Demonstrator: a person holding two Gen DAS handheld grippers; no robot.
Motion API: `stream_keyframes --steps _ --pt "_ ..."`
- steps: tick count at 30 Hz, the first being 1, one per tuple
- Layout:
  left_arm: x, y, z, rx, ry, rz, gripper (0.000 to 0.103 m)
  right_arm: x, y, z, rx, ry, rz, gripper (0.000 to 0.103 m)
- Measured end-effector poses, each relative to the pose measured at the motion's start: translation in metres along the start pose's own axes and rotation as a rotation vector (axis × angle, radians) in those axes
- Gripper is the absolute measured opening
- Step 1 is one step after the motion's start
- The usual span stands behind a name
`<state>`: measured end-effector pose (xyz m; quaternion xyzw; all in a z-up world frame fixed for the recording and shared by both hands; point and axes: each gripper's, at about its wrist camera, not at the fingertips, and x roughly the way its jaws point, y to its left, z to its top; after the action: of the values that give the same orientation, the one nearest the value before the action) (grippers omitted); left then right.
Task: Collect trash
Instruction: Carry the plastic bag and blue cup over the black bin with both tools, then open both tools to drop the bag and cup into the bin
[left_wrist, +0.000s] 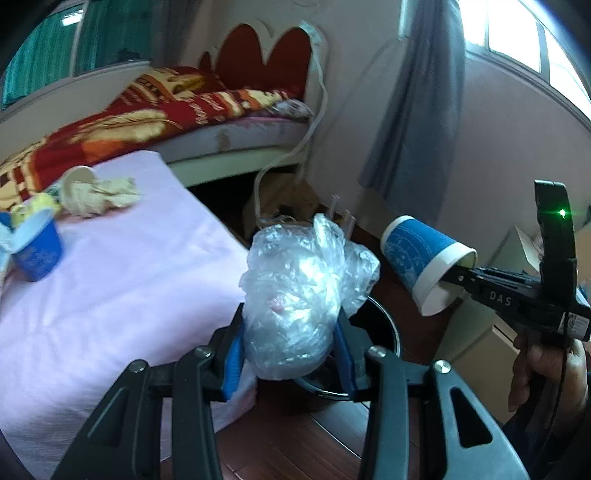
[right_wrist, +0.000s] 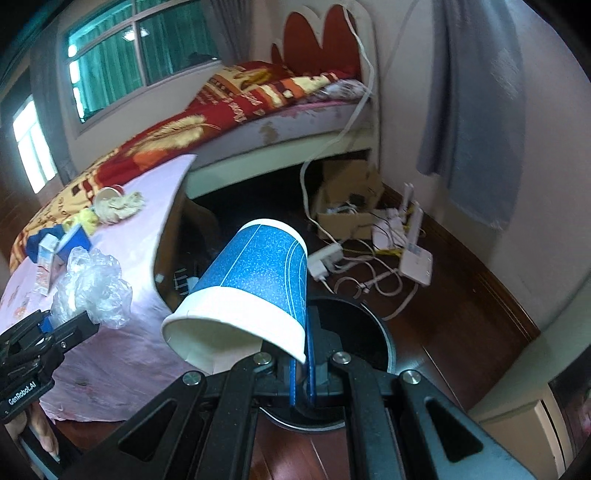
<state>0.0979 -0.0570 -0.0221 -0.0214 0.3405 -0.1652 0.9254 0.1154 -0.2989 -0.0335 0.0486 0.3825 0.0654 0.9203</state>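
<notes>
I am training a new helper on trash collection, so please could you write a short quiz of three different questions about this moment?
1. True or false: the left gripper is empty.
2. Which part of the blue paper cup does the right gripper pinch? A) base B) rim wall C) middle
3. Fill in: on the floor below both grippers stands a dark, round ____.

Key:
1. False; it holds a crumpled clear plastic bag.
2. B; one finger is inside the cup.
3. Trash bin.
</notes>
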Motion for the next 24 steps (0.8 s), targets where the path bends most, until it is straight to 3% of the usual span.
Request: stream_keyframes --steps 9,24 --pt "0.033 -0.03 -0.006 0.035 0.06 -0.046 0.043 0.017 -0.036 -0.02 0.038 0.033 -0.024 0.005" --pt "0.092 -0.041 -0.03 0.042 0.192 -0.063 0.043 0.081 -0.046 -0.041 -0.004 0.145 -0.033 0.005"
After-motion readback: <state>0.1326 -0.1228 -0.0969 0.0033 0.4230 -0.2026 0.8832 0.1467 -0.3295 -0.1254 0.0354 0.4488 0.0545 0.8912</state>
